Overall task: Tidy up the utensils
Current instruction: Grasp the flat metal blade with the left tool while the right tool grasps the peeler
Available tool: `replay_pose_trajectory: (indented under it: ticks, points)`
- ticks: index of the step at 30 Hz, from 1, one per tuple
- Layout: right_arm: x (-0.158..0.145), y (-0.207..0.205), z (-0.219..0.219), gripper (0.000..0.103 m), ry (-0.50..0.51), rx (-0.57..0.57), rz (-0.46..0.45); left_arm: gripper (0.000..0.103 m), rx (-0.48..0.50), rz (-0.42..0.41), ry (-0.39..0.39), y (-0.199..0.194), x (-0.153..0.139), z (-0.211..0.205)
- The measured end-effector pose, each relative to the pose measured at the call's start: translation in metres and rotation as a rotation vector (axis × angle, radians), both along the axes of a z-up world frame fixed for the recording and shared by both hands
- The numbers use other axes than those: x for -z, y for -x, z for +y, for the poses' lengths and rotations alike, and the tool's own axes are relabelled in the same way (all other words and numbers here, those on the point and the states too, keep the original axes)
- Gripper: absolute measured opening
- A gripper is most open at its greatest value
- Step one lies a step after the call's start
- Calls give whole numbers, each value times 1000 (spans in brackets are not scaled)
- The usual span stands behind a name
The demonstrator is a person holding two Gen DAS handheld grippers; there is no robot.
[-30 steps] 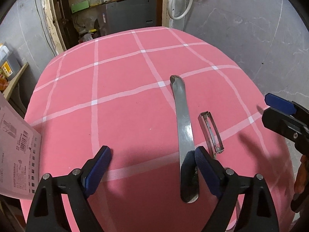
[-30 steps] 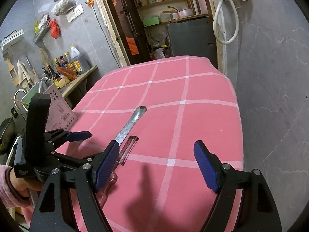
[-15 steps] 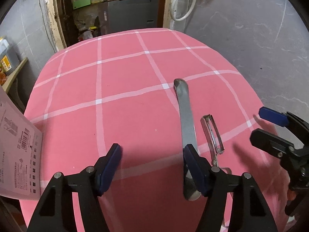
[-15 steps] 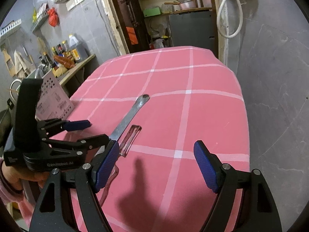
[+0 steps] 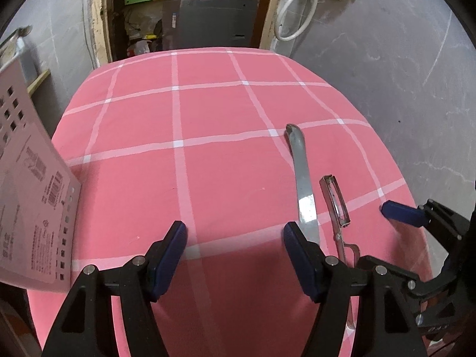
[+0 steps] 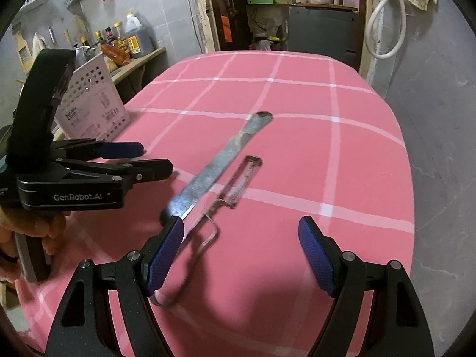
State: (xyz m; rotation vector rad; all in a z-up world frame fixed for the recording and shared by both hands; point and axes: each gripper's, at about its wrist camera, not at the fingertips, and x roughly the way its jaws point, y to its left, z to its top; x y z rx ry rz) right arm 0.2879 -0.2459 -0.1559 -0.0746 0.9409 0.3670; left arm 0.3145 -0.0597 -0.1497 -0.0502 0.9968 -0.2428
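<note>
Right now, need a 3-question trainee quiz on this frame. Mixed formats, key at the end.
1. True or false: the left tool is shut on the knife.
2. Multiple choice: seen from the left wrist, the peeler lies A) left of the knife, B) right of the knife, C) on top of the knife.
3. Fill in: both utensils rest on a pink ____ with white lines.

Key:
1. False. Both the left tool and the right tool stand open and hold nothing; the knife lies flat.
2. B, side by side and roughly parallel.
3. Cloth.
</note>
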Motion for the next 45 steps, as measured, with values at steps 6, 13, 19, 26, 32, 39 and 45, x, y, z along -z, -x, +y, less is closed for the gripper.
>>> replay_pose_trajectory:
  ticks: [6, 13, 19, 26, 32, 39, 45]
  points:
    - [8, 1, 18, 75, 95, -8, 9, 66, -23, 6, 33, 0, 0, 12]
    - [4, 10, 29, 60, 240, 8, -1, 66, -29, 6, 59, 1, 0, 16]
    - [-3, 17, 20, 47, 270, 26, 2, 66, 10, -3, 85, 0, -2, 6]
    - [-4, 19, -2, 31, 227, 45, 24, 61, 119, 20, 90, 1, 0, -24]
    - [-2, 23, -19, 21, 162, 68, 47, 58, 168, -2, -51, 3, 5, -44]
    - [-2, 28, -42, 18, 25, 157, 143, 25, 173, -7, -180, 6, 0, -53]
    - [1, 37, -42, 18, -21, 158, 181, 6, 144, 93, -26, 6, -2, -25]
